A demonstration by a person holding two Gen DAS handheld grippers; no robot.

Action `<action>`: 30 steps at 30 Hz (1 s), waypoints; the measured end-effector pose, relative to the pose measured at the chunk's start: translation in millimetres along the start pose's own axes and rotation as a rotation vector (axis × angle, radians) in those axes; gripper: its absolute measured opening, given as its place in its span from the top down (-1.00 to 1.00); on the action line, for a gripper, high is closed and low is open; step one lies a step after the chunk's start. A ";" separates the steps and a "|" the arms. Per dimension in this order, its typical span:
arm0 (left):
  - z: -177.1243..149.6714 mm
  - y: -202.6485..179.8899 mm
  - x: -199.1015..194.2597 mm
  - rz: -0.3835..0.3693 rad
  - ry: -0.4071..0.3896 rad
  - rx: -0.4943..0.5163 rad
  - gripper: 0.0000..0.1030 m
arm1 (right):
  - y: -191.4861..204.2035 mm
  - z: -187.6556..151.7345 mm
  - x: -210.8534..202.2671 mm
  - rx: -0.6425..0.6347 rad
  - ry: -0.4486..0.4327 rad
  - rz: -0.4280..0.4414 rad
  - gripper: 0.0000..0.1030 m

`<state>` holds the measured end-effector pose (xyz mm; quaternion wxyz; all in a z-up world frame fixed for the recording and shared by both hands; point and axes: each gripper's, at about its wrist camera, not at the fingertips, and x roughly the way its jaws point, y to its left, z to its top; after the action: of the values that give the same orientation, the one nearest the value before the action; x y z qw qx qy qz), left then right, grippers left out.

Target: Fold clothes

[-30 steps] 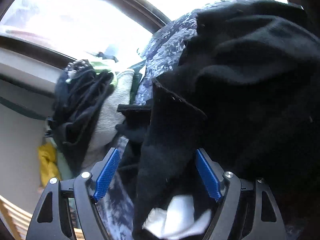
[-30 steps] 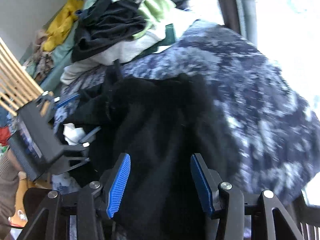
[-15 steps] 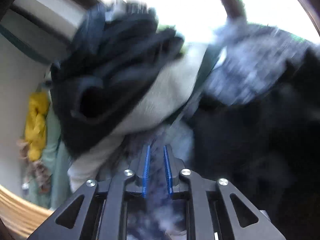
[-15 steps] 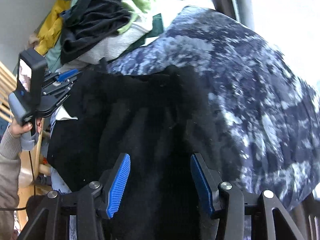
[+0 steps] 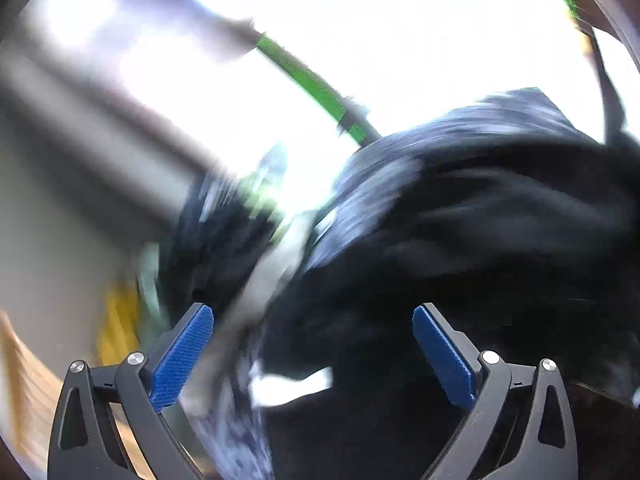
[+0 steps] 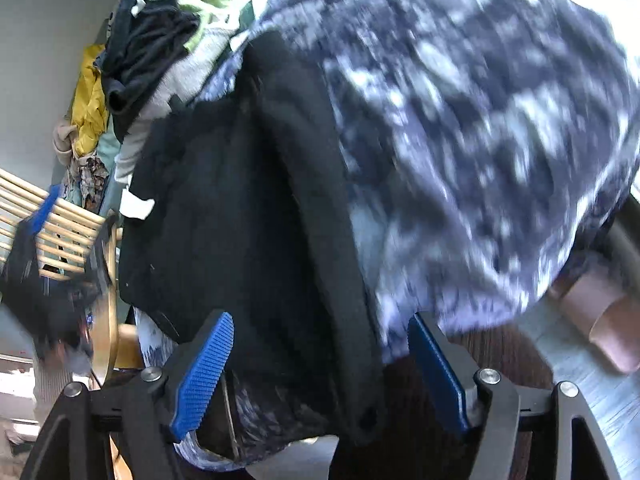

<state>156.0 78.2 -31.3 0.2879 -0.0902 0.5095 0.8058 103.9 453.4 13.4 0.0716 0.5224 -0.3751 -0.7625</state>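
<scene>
My left wrist view is heavily motion-smeared: everything beyond the sharp blue-padded left gripper (image 5: 313,338) streaks diagonally, and the bright window (image 5: 400,60) behind blows out to pure white, leaving the black fleece garment (image 5: 500,240) a detail-less silhouette. My right wrist view is clearer, daylight coming from the upper right. The navy-and-white mottled fabric (image 6: 480,140) blurs towards the right edge, and fisheye curvature bends the wooden slats (image 6: 60,216).

Heaped clothes (image 6: 160,40) beyond the black garment (image 6: 248,208), wooden slats (image 6: 60,216) left, bare floor (image 6: 592,392) right.
</scene>
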 end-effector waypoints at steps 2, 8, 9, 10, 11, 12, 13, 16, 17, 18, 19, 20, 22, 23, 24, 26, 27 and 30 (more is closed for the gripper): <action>18.0 -49.5 -29.7 0.003 -0.057 0.127 -0.98 | 1.6 -1.1 0.3 -0.023 -0.023 -0.042 -0.46; 43.3 -130.9 -63.6 -0.075 -0.137 0.269 -0.98 | 38.3 44.3 -21.8 -0.208 -0.166 -0.109 -0.46; 46.4 -137.8 -65.7 -0.064 -0.151 0.288 -0.98 | 46.0 55.3 -22.3 -0.239 -0.177 -0.113 -0.46; 50.8 -142.7 -63.7 -0.027 -0.149 0.293 -0.98 | 54.7 67.0 -17.9 -0.271 -0.179 -0.129 -0.46; 55.5 -145.0 -59.7 -0.002 -0.133 0.290 -0.98 | 62.8 77.9 -12.8 -0.302 -0.179 -0.147 -0.45; 58.0 -145.2 -55.4 0.000 -0.119 0.281 -0.98 | 68.9 86.3 -5.1 -0.328 -0.172 -0.174 -0.43; 61.7 -144.3 -51.3 0.002 -0.104 0.264 -0.98 | 74.0 93.5 4.9 -0.356 -0.161 -0.200 -0.37; 61.7 -146.3 -49.9 -0.010 -0.082 0.241 -0.98 | 83.2 104.2 36.0 -0.432 -0.087 -0.224 0.01; 60.2 -145.1 -48.4 -0.016 -0.078 0.241 -0.98 | 83.9 105.1 42.8 -0.448 -0.073 -0.241 0.13; 58.8 -143.9 -46.8 -0.023 -0.073 0.242 -0.98 | 85.1 102.9 49.1 -0.474 -0.066 -0.280 0.36; 57.9 -143.4 -45.1 -0.027 -0.065 0.239 -0.98 | 83.3 100.6 52.2 -0.491 -0.064 -0.328 0.55; 56.8 -143.5 -45.7 -0.031 -0.059 0.234 -0.98 | 76.0 102.7 49.6 -0.467 -0.072 -0.349 0.79; 56.6 -141.4 -41.2 -0.042 -0.055 0.220 -0.99 | 61.5 107.1 44.4 -0.419 -0.086 -0.390 0.82; 56.6 -141.6 -39.0 -0.043 -0.053 0.216 -0.99 | 52.9 110.4 40.9 -0.388 -0.092 -0.407 0.86; 57.2 -142.1 -36.6 -0.043 -0.054 0.215 -0.99 | 40.0 116.7 33.9 -0.338 -0.097 -0.408 0.90; 58.1 -143.8 -34.2 -0.037 -0.055 0.217 -0.98 | 15.6 122.4 16.6 -0.256 -0.119 -0.411 0.90; 58.5 -144.7 -33.0 -0.035 -0.056 0.218 -0.98 | 4.2 123.6 8.1 -0.218 -0.128 -0.407 0.88; 59.5 -146.8 -31.4 -0.026 -0.058 0.221 -0.99 | -6.2 100.2 -12.7 -0.206 -0.118 -0.330 0.74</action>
<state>272.2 164.7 -102.8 0.3211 -0.0412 0.5855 0.7432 26.1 514.0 36.1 -0.0234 0.5210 -0.2081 -0.8274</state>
